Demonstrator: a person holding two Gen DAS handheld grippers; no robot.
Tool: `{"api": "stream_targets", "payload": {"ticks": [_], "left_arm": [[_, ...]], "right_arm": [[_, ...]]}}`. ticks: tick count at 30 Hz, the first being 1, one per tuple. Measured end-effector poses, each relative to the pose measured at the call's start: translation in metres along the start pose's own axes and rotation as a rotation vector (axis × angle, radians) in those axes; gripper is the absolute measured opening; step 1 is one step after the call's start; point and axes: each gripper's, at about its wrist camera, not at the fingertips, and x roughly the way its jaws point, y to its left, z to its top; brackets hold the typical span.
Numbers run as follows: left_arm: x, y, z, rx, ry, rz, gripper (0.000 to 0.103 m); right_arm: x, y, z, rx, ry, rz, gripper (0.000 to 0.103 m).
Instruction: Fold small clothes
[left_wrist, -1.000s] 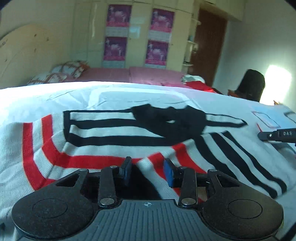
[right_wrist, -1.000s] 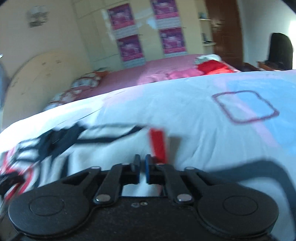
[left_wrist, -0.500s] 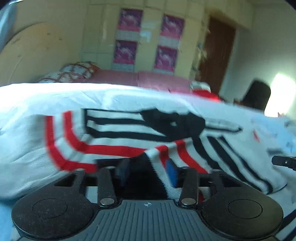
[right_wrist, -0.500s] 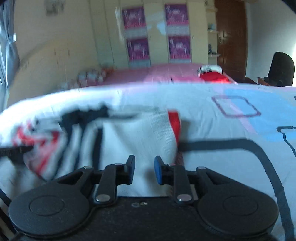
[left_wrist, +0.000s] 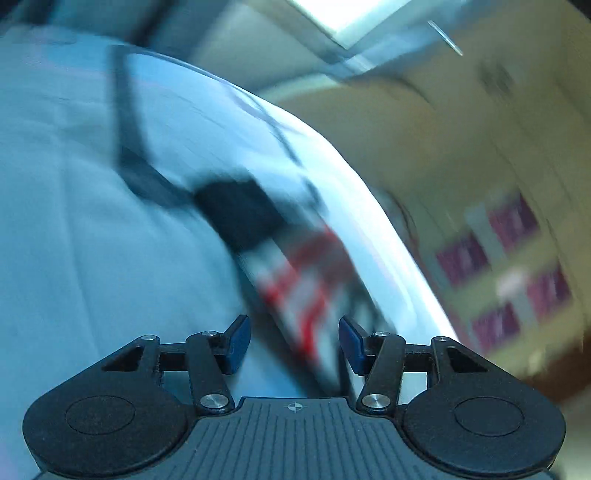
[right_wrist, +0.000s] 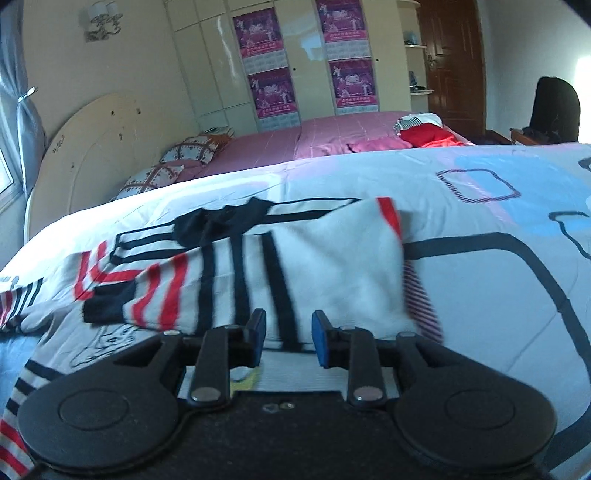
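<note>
A small white knit garment with red and black stripes (right_wrist: 303, 269) lies on the bed cover, folded over on its right side. My right gripper (right_wrist: 288, 334) is open and empty just in front of its near edge. A striped sleeve (right_wrist: 18, 299) trails off to the left. In the blurred, tilted left wrist view the same garment (left_wrist: 314, 288) runs between the fingers of my open left gripper (left_wrist: 293, 341), which holds nothing.
The patterned white and blue bed cover (right_wrist: 498, 266) spreads to the right. A second bed with a pink sheet (right_wrist: 332, 136), pillows (right_wrist: 184, 151) and a red cloth pile (right_wrist: 424, 134) stands behind. A dark chair (right_wrist: 554, 110) is at the far right.
My right gripper has opened, let go of the folded-over edge and drawn back. My left gripper has opened wider and swung sharply, so its view is tilted and blurred.
</note>
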Motion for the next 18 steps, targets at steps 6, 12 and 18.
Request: {"api": "stream_targets", "payload": {"ticks": [6, 12, 18], "left_arm": [[0.042, 0.021, 0.039, -0.076, -0.015, -0.03, 0.044], [0.059, 0.023, 0.041, -0.056, -0.014, -0.048, 0.004], [0.021, -0.057, 0.024, 0.171, -0.073, -0.236, 0.004]], "right_arm": [[-0.006, 0.03, 0.005, -0.023, -0.019, -0.006, 0.028], [0.003, 0.009, 0.008, 0.095, -0.02, -0.13, 0.029], [-0.001, -0.024, 0.009, 0.186, -0.037, -0.206, 0.03]]}}
